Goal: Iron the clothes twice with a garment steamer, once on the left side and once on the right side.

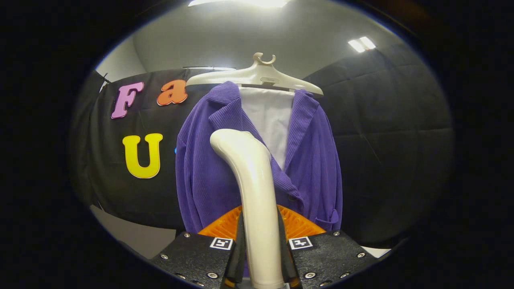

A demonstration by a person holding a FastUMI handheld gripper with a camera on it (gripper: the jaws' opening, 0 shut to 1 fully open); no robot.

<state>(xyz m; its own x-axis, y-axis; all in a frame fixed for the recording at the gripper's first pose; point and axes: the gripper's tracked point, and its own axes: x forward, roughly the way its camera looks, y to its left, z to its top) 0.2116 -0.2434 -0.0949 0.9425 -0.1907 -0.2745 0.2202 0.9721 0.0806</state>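
A purple ribbed jacket (317, 160) hangs open on a pale plastic hanger (257, 76) in front of the black booth wall, just beyond the fingers. A white cloth (270, 120) shows between its lapels, and a patch pocket sits at its lower hem. The cream steamer (255, 192) rises between the fingers, its curved head tipped toward the jacket's left panel. The gripper (262, 245) pinches the steamer's handle, both fingers pressed against it. No brand or label can be read on any of these things.

Two-finger gripper (261, 257): flat black angular plates studded with silver screws; each bears a small square black-and-white marker; orange ribbed panel behind.
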